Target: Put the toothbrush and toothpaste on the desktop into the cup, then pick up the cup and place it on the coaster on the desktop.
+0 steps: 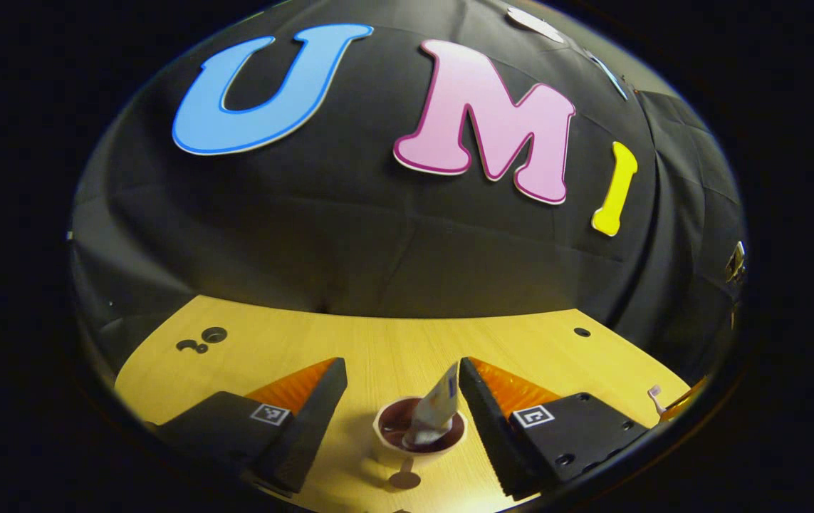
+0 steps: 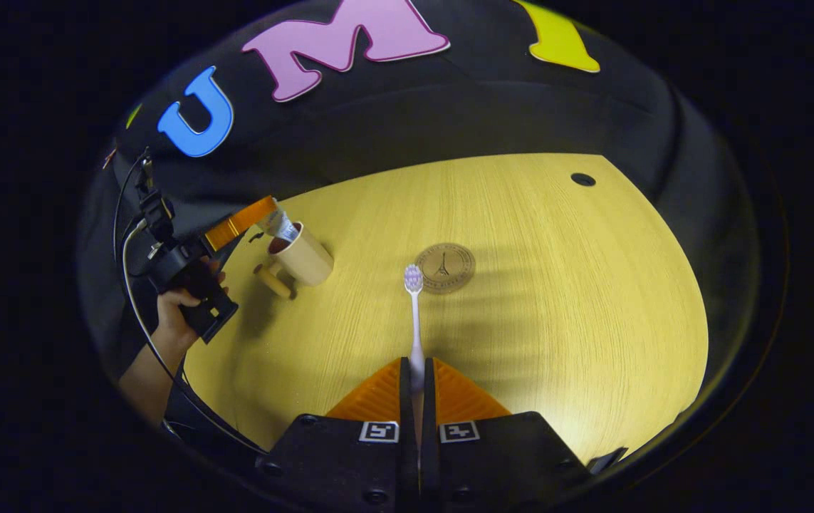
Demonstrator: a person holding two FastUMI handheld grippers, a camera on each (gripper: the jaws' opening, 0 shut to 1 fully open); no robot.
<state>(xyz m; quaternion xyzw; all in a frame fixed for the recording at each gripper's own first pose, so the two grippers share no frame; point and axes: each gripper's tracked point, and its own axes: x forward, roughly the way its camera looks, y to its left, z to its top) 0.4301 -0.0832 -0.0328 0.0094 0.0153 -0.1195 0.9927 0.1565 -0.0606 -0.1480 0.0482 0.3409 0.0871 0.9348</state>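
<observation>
A cream cup [image 1: 417, 434] with a dark inside stands on the wooden desktop [image 1: 392, 342], below and between the fingers of my open left gripper [image 1: 402, 367]. The toothpaste tube [image 1: 439, 410] stands tilted in the cup and leans toward the finger on the right of the left gripper view. My right gripper [image 2: 417, 363] is shut on the handle of the white toothbrush [image 2: 415, 313], whose bristle head points forward and ends near the round brown coaster [image 2: 445, 268]. The right gripper view has the cup [image 2: 303, 260] with the toothpaste [image 2: 280, 224] at the left, the left gripper [image 2: 236, 224] over it.
A person's hand [image 2: 179, 306] holds the left gripper, with a cable trailing down from it. Small dark holes sit in the desktop at the far right corner [image 2: 582, 179] and at the far left [image 1: 213, 333]. The black cloth wall rises behind the table's far edge.
</observation>
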